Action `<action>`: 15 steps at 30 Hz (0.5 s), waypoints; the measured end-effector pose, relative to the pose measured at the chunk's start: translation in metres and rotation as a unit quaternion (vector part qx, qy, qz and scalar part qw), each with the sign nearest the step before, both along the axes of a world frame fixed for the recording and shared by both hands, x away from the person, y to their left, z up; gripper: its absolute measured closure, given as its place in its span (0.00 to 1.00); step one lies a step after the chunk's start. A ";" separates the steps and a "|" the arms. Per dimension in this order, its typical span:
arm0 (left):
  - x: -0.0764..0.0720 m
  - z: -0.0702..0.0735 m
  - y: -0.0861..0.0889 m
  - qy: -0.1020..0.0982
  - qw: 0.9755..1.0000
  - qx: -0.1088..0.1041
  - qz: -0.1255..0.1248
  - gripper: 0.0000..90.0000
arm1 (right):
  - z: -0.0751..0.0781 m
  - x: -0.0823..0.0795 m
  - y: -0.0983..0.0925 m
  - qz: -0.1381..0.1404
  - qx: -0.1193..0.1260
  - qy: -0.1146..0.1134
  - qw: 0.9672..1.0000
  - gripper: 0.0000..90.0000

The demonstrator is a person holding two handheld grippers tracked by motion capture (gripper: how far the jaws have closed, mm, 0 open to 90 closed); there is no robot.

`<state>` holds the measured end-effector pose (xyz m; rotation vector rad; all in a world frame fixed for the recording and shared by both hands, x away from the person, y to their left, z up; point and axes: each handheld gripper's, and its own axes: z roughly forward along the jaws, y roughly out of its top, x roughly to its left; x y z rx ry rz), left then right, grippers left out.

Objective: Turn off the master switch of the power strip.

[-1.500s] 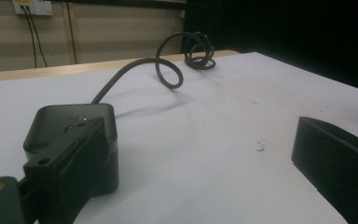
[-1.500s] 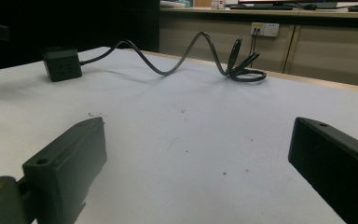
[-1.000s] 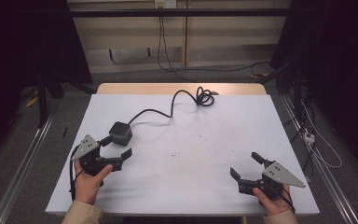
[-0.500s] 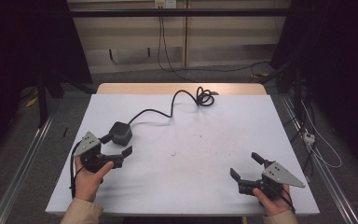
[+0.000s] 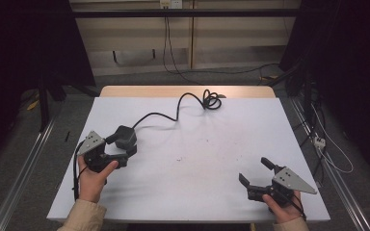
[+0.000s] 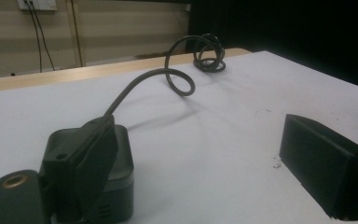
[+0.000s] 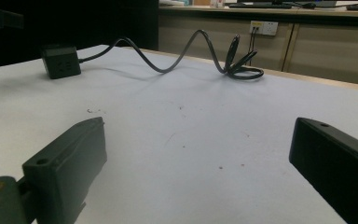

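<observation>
A black power block (image 5: 125, 136) lies on the white table (image 5: 197, 192) at the left. Its black cable (image 5: 164, 115) runs back to a coil (image 5: 212, 100) near the far edge. My left gripper (image 5: 123, 146) is right at the block, and its jaws have just been closing a little. In the left gripper view the left jaw stands in front of the block (image 6: 121, 158). The right jaw is far off it, so this gripper (image 6: 198, 135) is open. My right gripper (image 5: 253, 169) rests open at the front right with nothing between its jaws (image 7: 198, 130); the block (image 7: 60, 60) sits far off.
The table has a wooden strip (image 5: 188, 91) along its far edge. Metal rails (image 5: 24, 168) run along the floor on both sides, and loose cables (image 5: 323, 144) lie to the right. A wall socket (image 5: 171, 4) sits behind the table.
My left gripper has edged forward toward the power block and its jaws have narrowed slightly. The block, the cable and the right gripper have stayed put.
</observation>
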<state>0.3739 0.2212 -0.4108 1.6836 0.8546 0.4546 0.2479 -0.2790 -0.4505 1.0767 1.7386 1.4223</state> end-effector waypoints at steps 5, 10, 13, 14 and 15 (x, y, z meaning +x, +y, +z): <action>0.005 0.001 0.006 0.002 1.000 0.005 0.015 0.18 | 0.000 0.000 0.000 0.000 -0.001 0.000 1.000 0.04; 0.009 0.003 0.011 0.003 1.000 0.002 0.018 0.29 | 0.000 0.000 0.000 0.000 0.000 -0.001 1.000 0.04; 0.011 0.004 0.012 0.006 1.000 0.005 0.016 0.35 | 0.000 0.000 0.000 0.000 0.000 0.000 1.000 0.04; 0.013 0.004 0.011 0.005 1.000 0.012 0.016 0.37 | 0.000 0.000 0.000 0.000 -0.001 -0.001 1.000 0.04; 0.013 0.004 0.011 0.005 1.000 0.012 0.016 0.38 | 0.000 0.000 0.000 0.000 0.000 -0.001 1.000 0.04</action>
